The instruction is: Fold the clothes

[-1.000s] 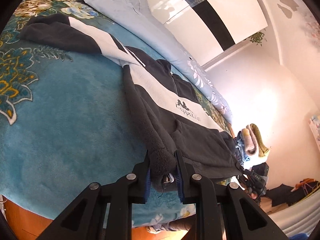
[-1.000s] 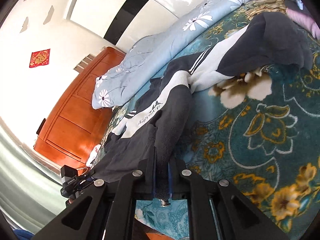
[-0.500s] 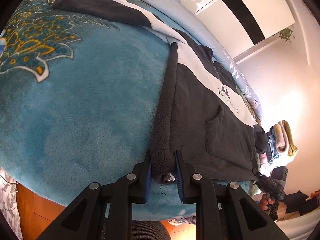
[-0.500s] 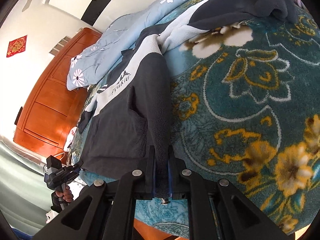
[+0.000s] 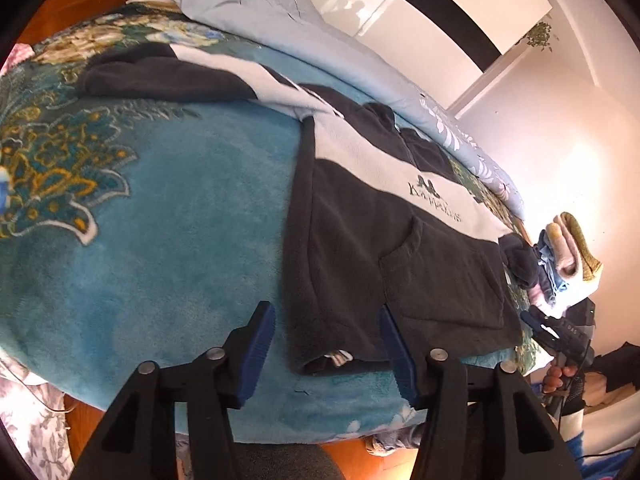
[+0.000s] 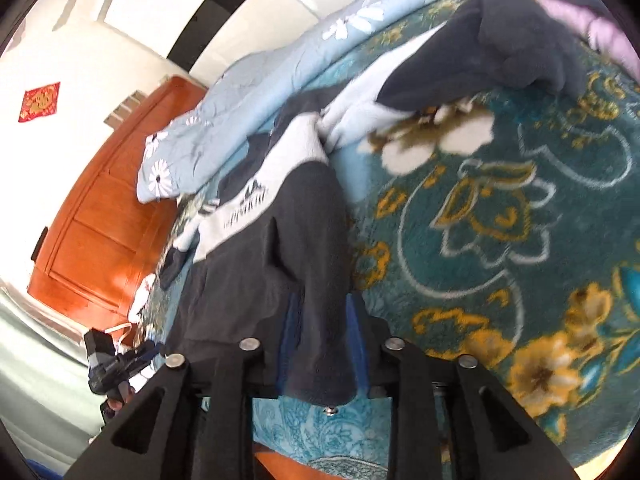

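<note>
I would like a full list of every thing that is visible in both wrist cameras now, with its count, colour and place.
hoodie: one, dark grey with a pale band, flat on the blanket, its hem between the fingers of both grippers.
blanket: one, teal with gold flowers, covering the bed.
quilt: one, light blue with white daisies, behind the hoodie.
folded clothes: one stack, mixed colours, at the far end of the bed.
headboard: one, orange wood, seen from the right wrist.
red paper square: one, on the white wall.
left gripper: one, black with blue pads, jaws opening, hem corner loose between them.
right gripper: one, black with blue pads, jaws opening, hem between them.
</note>
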`<state>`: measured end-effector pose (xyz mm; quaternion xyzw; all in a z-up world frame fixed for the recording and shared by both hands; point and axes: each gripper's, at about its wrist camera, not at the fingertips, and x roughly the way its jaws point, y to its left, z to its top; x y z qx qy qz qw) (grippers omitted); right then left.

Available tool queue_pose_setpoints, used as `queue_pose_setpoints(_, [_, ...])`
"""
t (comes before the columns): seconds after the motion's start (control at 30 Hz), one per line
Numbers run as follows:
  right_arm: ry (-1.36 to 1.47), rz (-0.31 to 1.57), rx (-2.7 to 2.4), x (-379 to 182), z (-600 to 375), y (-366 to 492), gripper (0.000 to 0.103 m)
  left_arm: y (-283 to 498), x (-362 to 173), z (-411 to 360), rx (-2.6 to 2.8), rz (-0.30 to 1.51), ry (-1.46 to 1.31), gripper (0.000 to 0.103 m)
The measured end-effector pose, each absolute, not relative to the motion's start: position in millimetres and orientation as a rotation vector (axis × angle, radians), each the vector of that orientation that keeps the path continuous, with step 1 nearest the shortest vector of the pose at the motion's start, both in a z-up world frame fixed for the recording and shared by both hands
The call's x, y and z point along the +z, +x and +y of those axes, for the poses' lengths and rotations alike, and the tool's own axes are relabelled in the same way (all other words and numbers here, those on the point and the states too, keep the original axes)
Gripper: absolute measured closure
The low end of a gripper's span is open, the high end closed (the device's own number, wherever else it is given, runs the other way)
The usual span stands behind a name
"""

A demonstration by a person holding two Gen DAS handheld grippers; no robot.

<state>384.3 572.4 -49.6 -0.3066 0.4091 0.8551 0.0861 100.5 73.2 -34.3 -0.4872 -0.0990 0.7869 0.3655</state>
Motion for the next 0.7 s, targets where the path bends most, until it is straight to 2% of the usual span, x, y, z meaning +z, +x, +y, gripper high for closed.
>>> queue_pose_setpoints(0.13, [-0.673,1.076,2.389,-28.1,624.9,413.9,0.062,87.0,-6.5,67.4,2.173,-0.364,-1.155,0.034])
queue_pose_setpoints(0.2, [-0.640,1.010,2.309,-27.0,649.3,414.6,0.062,81.3,-1.4,82.5,2.172,-0.396,-1.125,0.033])
queue_pose_setpoints(0.5, [-0.633,0.951,2.238,-48.3,712.6,407.9,0.062,88.3,-18.6,179.2,2.001,-0.259,-1.197,0.033])
queue_pose_setpoints(0.53, [-0.643,0.940,2.246,-48.0,714.0,407.2,0.063,91.1,-18.1,184.0,2.000,-0.238,-1.198,0.033])
queue_pose_setpoints(0.57, [-0.652,0.924,2.251,-47.0,714.6,406.6,0.075,92.6,-17.9,188.5,2.002,-0.220,-1.200,0.033])
queue_pose_setpoints(0.6, [-0.664,0.905,2.251,-45.1,714.5,406.1,0.082,92.5,-18.1,192.2,2.004,-0.207,-1.202,0.033])
queue_pose_setpoints(0.7, [-0.702,0.776,2.230,-30.5,705.7,403.9,0.083,88.8,-17.4,196.5,2.016,-0.191,-1.200,0.033])
